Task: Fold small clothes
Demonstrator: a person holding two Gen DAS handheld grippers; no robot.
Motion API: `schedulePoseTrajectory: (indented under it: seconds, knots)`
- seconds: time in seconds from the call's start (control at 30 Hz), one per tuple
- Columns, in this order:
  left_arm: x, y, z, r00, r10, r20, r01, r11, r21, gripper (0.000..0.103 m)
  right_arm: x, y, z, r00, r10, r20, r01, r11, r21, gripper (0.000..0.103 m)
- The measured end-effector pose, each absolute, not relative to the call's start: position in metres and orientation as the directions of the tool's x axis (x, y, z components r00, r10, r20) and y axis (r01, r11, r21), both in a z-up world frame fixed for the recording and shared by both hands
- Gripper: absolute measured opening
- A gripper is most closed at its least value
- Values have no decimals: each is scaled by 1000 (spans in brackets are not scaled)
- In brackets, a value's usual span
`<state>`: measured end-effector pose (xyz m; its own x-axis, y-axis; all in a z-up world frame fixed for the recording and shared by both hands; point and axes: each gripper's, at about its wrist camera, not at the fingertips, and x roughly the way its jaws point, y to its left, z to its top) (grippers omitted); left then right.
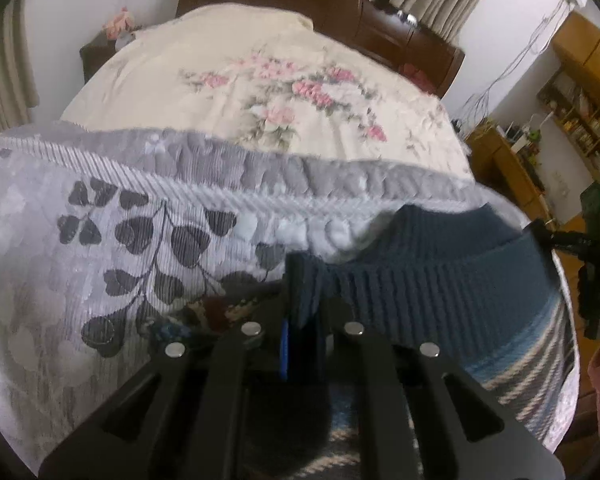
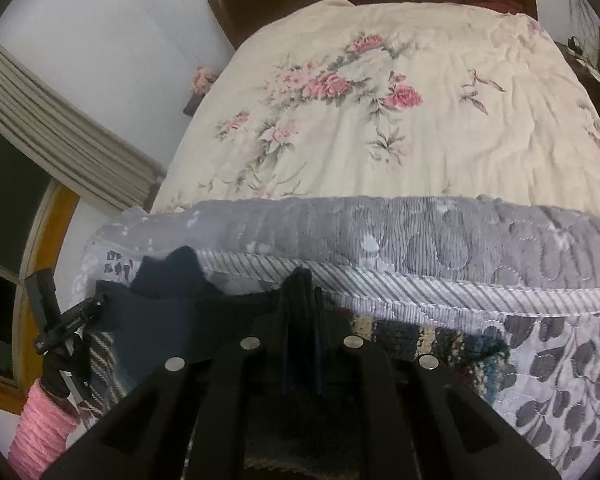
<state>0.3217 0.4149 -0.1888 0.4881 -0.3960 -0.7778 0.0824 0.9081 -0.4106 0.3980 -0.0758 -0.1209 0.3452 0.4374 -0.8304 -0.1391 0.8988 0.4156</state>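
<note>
1. The left hand-held gripper [image 1: 306, 280] is pinching the ribbed hem of a dark blue knitted garment [image 1: 440, 272], its fingers pressed together on the cloth with nothing but knit between them.
2. The right hand-held gripper [image 2: 302, 288] is doing the same at its end, clamping a bunched dark edge of the same garment [image 2: 168, 312]; the fabric there is standing up in a narrow ridge between the fingers.
3. From the left gripper the hem is running off to the right; from the right gripper the cloth is trailing to the left. So the garment's long axis is lying across between the two grippers, each holding one end, neither nearer.
4. The garment is hanging just over a grey leaf-patterned quilt [image 1: 100, 240] at the near end of the bed, with a floral cream bedspread [image 2: 380, 120] beyond.
5. My read: the next move turns on carrying both ends forward together.
6. The garment's lower part is hidden under the gripper bodies, and a patterned knit beneath is too cut off to identify.
</note>
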Motion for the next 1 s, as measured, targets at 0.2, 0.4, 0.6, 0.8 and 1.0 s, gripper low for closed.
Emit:
schedulePoseTrajectory:
  seconds: [0.2, 0.4, 0.6, 0.8, 1.0]
  knots:
    - [328, 426, -203, 444, -412, -796, 15, 891, -453, 17, 399, -85, -122, 343, 475, -810, -99, 876, 472, 19]
    - [304, 458, -165, 516, -406, -754, -69, 858, -509, 31, 359, -116, -81, 415, 463, -783, -106, 879, 464, 39]
    - [230, 474, -133, 537, -421, -731, -27, 857, -514, 36, 282, -132, -69, 371, 457, -808, -170, 889, 425, 41]
    - [139, 474, -132, 498, -425, -755, 2, 872, -489, 46, 207, -153, -93, 347, 492, -799, -137, 869, 475, 44]
    - [106, 469, -154, 454, -440, -775, -17, 865, -502, 46, 180, -162, -124, 321, 498, -806, -51, 859, 510, 46]
